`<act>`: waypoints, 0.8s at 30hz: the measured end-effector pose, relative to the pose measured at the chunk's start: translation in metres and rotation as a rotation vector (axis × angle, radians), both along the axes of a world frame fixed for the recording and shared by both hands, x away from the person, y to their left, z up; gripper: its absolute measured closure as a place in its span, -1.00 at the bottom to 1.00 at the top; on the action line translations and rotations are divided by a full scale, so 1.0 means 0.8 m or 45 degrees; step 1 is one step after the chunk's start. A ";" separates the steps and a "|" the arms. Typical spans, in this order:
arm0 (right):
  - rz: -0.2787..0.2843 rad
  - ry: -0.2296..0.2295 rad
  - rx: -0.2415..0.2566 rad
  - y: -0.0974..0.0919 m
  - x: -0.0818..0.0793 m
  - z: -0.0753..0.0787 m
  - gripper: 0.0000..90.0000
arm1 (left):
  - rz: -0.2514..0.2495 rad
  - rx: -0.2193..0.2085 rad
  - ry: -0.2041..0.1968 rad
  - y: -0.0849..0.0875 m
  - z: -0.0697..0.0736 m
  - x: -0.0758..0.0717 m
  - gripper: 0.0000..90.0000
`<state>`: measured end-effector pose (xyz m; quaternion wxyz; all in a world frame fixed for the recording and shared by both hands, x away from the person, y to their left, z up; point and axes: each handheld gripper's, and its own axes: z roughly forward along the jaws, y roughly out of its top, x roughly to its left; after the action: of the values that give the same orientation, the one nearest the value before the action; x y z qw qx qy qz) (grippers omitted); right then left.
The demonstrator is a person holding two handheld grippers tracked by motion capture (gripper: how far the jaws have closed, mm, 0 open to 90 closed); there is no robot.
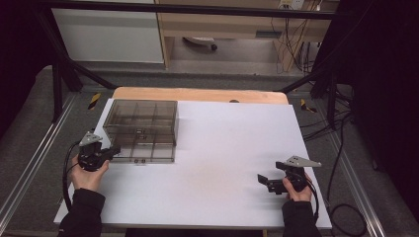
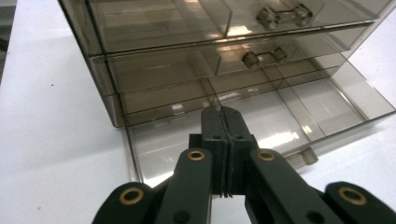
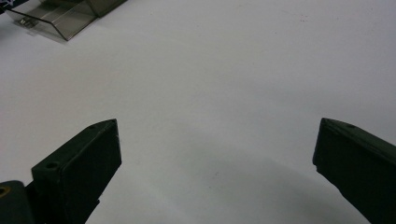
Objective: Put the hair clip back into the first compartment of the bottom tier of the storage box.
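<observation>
near edge, person's hands: two forearms in dark sleeves come in from the bottom of the high view, one gripper in each hand.
right gripper (image 1: 263,181): low at the right of the white table (image 1: 227,163), jaws spread wide with nothing between them; in the right gripper view they stand well apart over bare white surface.
left gripper (image 1: 116,150): at the table's left edge, jaws pressed together; in the left gripper view the tips (image 2: 224,122) meet at a thin clear wall of the pulled-out bottom drawer (image 2: 261,121), but whether they pinch it or just rest against it i cannot tell.
drawer box (image 1: 142,129): smoky see-through plastic chest at the left half of the table, just beside the left gripper; its lowest drawer slid out toward the person, divided into compartments.
upper drawers: two above it, pushed in, each with a clear handle (image 2: 264,57).
far side: wooden board edge (image 1: 200,94) beyond the white top, then black frame bars and cables on the floor.
</observation>
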<state>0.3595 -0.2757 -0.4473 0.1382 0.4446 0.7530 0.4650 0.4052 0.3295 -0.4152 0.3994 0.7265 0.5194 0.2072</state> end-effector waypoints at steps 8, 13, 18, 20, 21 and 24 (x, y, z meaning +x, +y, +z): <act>-0.003 0.002 0.002 0.000 0.000 0.000 -0.96 | 0.011 0.007 0.000 0.003 -0.006 0.006 0.98; 0.000 0.000 -0.001 0.000 0.000 0.000 -0.96 | 0.015 0.019 0.008 0.004 -0.011 0.010 0.99; 0.001 -0.001 -0.001 0.000 0.000 0.000 -0.96 | 0.014 0.026 0.007 0.005 -0.015 0.014 0.99; 0.000 0.001 -0.001 0.000 0.000 0.000 -0.96 | 0.015 0.029 0.013 0.005 -0.016 0.015 0.98; 0.000 0.002 -0.001 0.000 0.000 0.000 -0.96 | 0.015 0.032 0.013 0.004 -0.017 0.016 0.99; 0.000 0.002 -0.001 0.000 0.000 0.000 -0.96 | 0.014 0.036 0.020 0.005 -0.020 0.018 0.99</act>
<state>0.3595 -0.2755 -0.4473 0.1377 0.4449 0.7532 0.4644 0.4192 0.3334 -0.4309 0.3838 0.7309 0.5234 0.2110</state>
